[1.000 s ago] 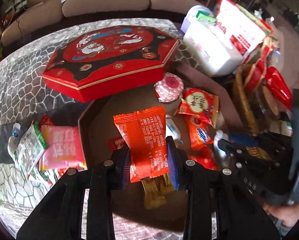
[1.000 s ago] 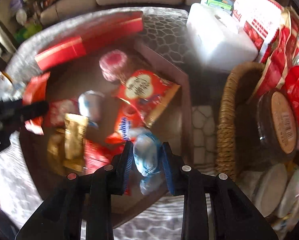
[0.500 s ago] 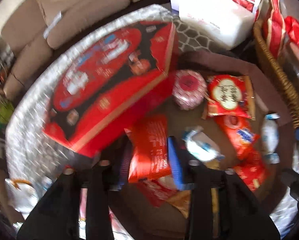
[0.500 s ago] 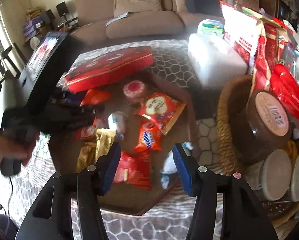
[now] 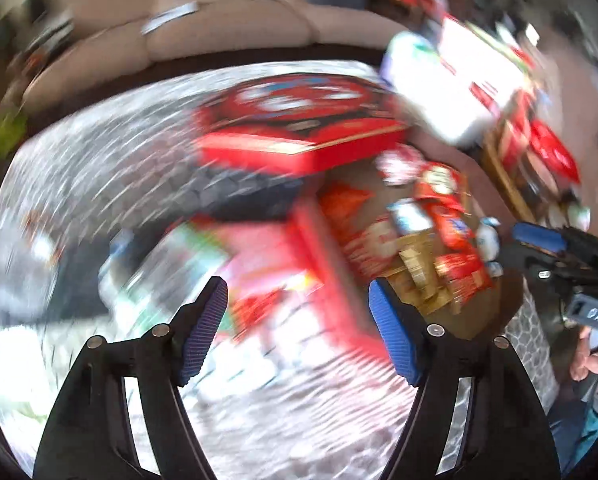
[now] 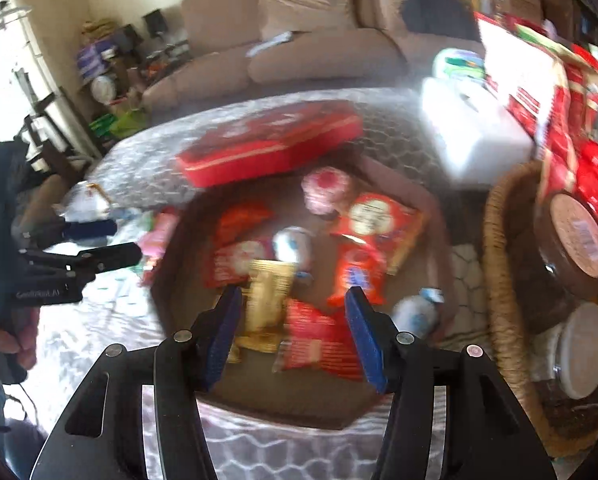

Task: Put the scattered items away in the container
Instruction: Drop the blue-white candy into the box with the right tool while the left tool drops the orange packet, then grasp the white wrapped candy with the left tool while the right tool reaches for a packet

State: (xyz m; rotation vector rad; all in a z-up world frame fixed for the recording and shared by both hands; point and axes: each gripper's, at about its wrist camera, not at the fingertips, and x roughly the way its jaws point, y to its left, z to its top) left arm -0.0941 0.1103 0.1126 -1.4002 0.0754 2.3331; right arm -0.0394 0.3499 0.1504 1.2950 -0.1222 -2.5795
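The brown octagonal tray [image 6: 299,412] holds several snack packets: an orange packet [image 6: 239,220], gold bars [image 6: 267,296], red packets [image 6: 319,344] and a white-blue candy [image 6: 415,314] at its right rim. My right gripper [image 6: 295,332] is open and empty above the tray's near side. My left gripper [image 5: 299,328] is open and empty, over the table left of the tray [image 5: 483,320]. Below it lie blurred loose packets, a pink one [image 5: 259,256] among them. The left gripper also shows in the right wrist view [image 6: 111,240].
The red octagonal lid [image 6: 271,144] lies behind the tray. A wicker basket [image 6: 499,280] with jars stands right of it. A white box [image 6: 475,136] is at the back right. A sofa [image 6: 299,48] is beyond the table.
My left gripper let go of the orange packet, which now lies in the tray, and swung left toward the loose packets. My right gripper stayed open and drew back a little.
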